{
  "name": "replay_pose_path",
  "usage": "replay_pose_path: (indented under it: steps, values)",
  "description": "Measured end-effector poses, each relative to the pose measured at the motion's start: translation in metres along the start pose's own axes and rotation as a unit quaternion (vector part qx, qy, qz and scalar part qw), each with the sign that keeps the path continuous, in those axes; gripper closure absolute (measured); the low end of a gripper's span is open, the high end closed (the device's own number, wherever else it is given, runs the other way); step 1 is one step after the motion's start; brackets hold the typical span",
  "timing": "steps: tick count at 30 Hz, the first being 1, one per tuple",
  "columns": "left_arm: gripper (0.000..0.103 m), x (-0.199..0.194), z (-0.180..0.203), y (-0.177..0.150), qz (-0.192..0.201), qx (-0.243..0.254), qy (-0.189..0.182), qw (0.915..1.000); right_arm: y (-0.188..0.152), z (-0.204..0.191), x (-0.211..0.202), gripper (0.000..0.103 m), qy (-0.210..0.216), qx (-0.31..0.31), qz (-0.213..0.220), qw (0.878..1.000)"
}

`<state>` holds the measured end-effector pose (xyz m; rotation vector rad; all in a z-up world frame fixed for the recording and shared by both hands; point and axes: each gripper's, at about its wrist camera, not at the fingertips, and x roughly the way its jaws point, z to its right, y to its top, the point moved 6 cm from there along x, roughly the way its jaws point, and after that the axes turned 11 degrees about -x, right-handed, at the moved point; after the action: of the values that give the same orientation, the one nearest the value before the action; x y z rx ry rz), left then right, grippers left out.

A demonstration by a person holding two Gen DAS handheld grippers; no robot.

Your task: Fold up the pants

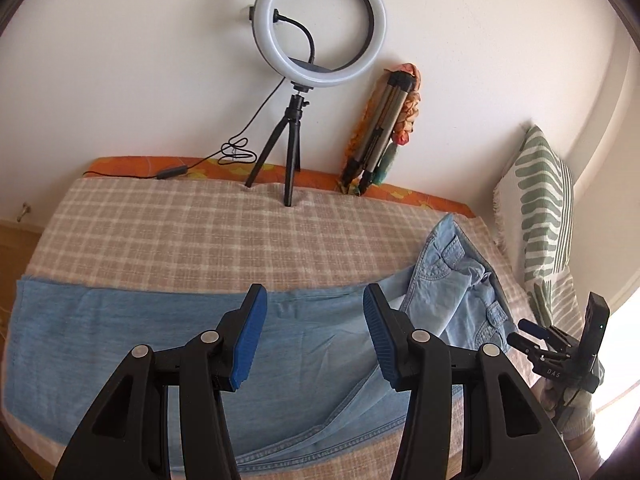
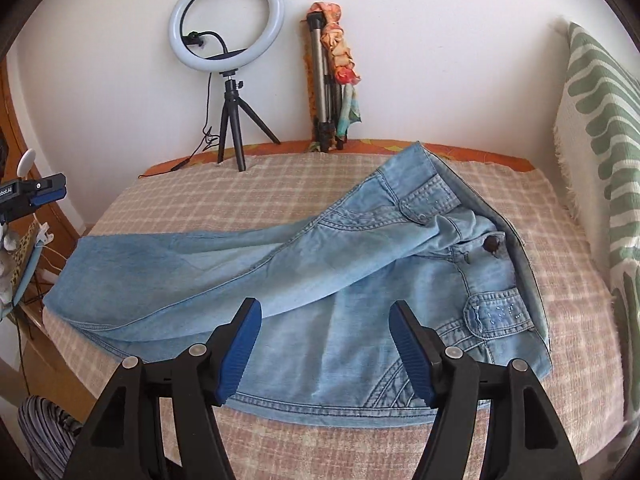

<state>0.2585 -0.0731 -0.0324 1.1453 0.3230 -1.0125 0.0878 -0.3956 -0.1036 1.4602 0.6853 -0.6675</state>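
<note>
The jeans (image 2: 320, 280) lie spread across the bed (image 2: 200, 208), on its beige checked cover. Their waist, with a dark button (image 2: 491, 243) and a pocket flap, sits toward the right end near the cushion (image 2: 596, 128). The legs run off to the left, reaching close to the bed's left edge. The upper leg is laid slantwise over the lower one, so the two overlap rather than lining up, and the waistband is rumpled and partly turned over.

The left tool (image 1: 314, 336) hangs above the leg part of the jeans, pointing down at the cloth. Its blue pads stand apart with nothing between them, gripping nothing. The right tool (image 2: 326, 344) hangs over the seat of the jeans near the bed's front edge. Its blue pads are also spread, somewhat wider, and empty. In the left wrist view the right tool shows at the far right, off past the waistband; in the right wrist view the left tool peeks in at the left edge, beside the bed.

At the back, against the white wall, a ring light (image 1: 320, 24) stands on a small black tripod on the bed. A folded tripod (image 2: 322, 92) draped with a colourful scarf leans just beside it. A striped sleeve (image 2: 44, 432) shows at the lower left of the right wrist view.
</note>
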Motion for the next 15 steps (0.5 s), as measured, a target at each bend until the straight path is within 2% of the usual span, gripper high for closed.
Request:
replay_pose_path:
  steps: [2, 6, 11, 13, 15]
  values:
    - [0.05, 0.027, 0.022, 0.001, -0.017, 0.009, -0.008, 0.9998, -0.01, 0.025, 0.007, 0.034, -0.015, 0.024, -0.004, 1.0]
    - [0.05, 0.081, 0.067, 0.008, -0.053, 0.016, -0.03, 0.998, -0.028, 0.07, 0.015, 0.034, -0.023, 0.08, -0.001, 0.997]
    - [0.041, 0.145, 0.118, 0.008, -0.099, 0.017, -0.074, 0.9921, -0.04, 0.112, 0.02, 0.034, -0.057, 0.105, -0.004, 0.993]
    - [0.04, 0.171, 0.132, 0.005, -0.108, 0.011, -0.077, 0.9911, -0.042, 0.128, 0.017, 0.034, -0.089, 0.106, -0.002, 0.99]
    - [0.04, 0.196, 0.144, 0.0, -0.124, -0.002, -0.095, 0.9877, -0.045, 0.144, 0.014, 0.029, -0.12, 0.116, 0.001, 0.986]
